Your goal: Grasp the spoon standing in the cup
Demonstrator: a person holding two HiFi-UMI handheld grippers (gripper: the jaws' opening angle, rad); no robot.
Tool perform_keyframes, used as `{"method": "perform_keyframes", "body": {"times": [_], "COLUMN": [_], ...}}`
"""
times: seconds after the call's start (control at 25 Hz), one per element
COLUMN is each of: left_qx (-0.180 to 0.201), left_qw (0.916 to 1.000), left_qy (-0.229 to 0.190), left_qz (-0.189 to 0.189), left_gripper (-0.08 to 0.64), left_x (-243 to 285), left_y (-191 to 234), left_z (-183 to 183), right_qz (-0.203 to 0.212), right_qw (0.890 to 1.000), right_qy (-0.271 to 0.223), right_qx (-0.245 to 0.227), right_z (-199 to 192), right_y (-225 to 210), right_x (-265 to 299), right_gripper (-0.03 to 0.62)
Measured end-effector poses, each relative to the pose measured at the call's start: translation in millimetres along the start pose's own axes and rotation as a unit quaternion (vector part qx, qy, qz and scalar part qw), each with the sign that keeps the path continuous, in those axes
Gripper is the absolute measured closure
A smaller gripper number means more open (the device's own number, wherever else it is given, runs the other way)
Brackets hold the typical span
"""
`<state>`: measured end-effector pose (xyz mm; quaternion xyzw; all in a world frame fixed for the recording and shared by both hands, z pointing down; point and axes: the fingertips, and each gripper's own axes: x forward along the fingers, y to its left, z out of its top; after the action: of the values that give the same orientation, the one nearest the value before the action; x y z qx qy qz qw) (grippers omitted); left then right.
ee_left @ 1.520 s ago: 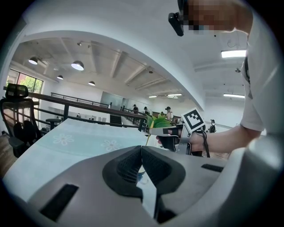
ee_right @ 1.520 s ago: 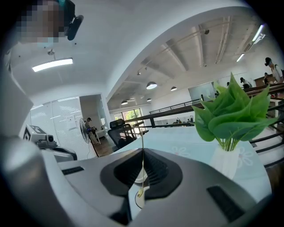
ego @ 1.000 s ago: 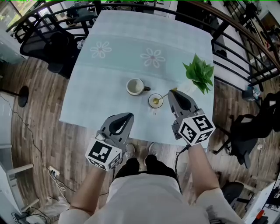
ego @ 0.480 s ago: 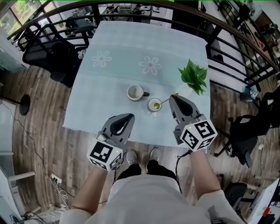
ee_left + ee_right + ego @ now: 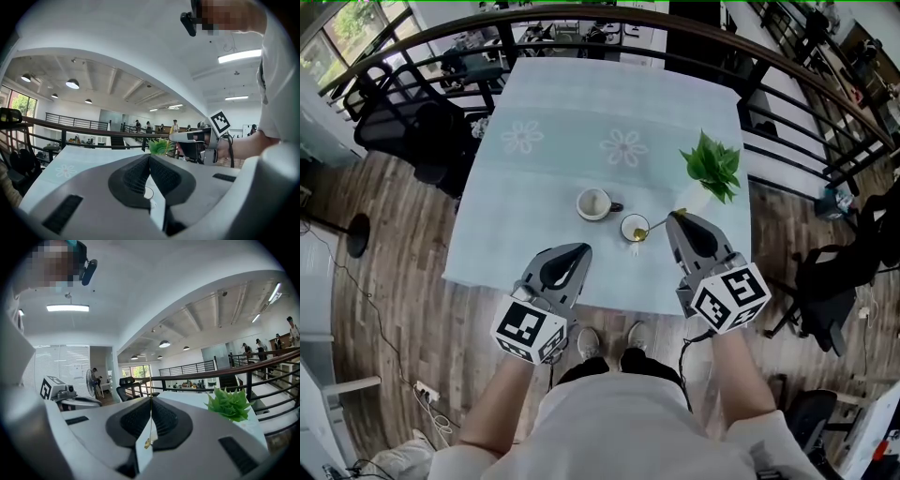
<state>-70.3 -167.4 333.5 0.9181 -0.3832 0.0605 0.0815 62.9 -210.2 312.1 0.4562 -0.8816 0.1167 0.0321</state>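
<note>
A small white cup (image 5: 627,223) stands on the pale blue table (image 5: 581,112), near its front edge. A thin gold spoon (image 5: 654,223) has its bowl in the cup, and its handle slants up to the right. My right gripper (image 5: 673,217) is shut on the end of that handle. In the right gripper view the spoon (image 5: 147,443) shows as a gold line in the seam of the right gripper (image 5: 151,400). My left gripper (image 5: 579,251) hovers over the table's front edge, left of the cup, shut and empty (image 5: 149,157).
A white mug (image 5: 592,203) sits just left of the cup. A potted green plant (image 5: 711,169) stands at the table's right edge, close behind my right gripper. A dark railing (image 5: 806,66) curves behind the table, and an office chair (image 5: 403,122) stands at the left.
The head view has shifted, so the table sits a little lower and smaller in frame. Both grippers keep their places relative to the cup, the right one staying at the spoon's handle.
</note>
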Motion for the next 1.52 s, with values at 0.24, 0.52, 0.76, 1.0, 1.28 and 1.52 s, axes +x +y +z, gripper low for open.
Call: {"method": "perform_keyframes", "body": {"times": [0.24,0.52,0.76,1.0,1.28,1.52], "left_qx": [0.006,0.008,0.008,0.011,0.008,0.008], "left_qw": [1.0000,0.9999,0.9999,0.9998,0.9998,0.9998], "left_qy": [0.000,-0.001,0.000,0.001,0.002,0.004], "left_qz": [-0.004,-0.011,-0.014,-0.016,-0.017,-0.016], "left_gripper": [0.540,0.540,0.540,0.540,0.540,0.540], "left_x": [-3.0,0.5,3.5,6.5,10.0,12.2], "left_y": [-2.2,-4.7,-4.7,-3.6,-5.2,-6.3], "left_z": [4.1,3.8,4.7,6.6,5.3,3.3], "right_qz": [-0.003,-0.004,-0.002,0.000,0.002,0.006], "right_qw": [1.000,1.000,1.000,1.000,1.000,1.000], "right_qy": [-0.008,-0.014,-0.015,-0.016,-0.007,-0.002], "right_qx": [-0.006,-0.011,-0.014,-0.013,-0.010,-0.009], "right_z": [6.3,9.9,13.1,14.3,7.5,3.0], "right_y": [9.1,14.2,16.1,16.3,11.9,11.0], "right_x": [-11.0,-21.8,-24.6,-24.3,-23.2,-23.2], "right_gripper": [0.566,0.566,0.566,0.566,0.566,0.566]}}
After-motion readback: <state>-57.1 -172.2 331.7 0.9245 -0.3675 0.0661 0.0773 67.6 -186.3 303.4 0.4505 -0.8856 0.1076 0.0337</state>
